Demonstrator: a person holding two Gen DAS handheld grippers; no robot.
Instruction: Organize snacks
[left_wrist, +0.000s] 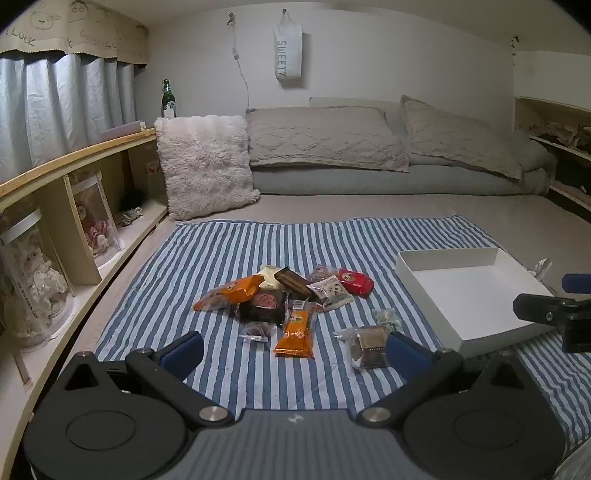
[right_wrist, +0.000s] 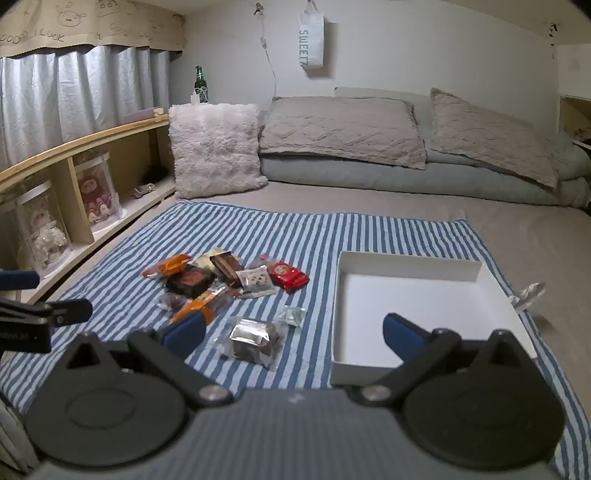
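Snacks (left_wrist: 291, 295), wrapped, all lying loose on striped cloth (left_wrist: 207, 251) beside empty white box (right_wrist: 406, 295), none yet sorted; left gripper (left_wrist: 295, 347) and right gripper (right_wrist: 295, 332) both spread wide, grasping nothing, whole job remaining.

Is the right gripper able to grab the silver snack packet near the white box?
Probably yes. The right gripper is open, and the silver packet lies alone on the striped cloth just ahead, beside the white box, with nothing between.
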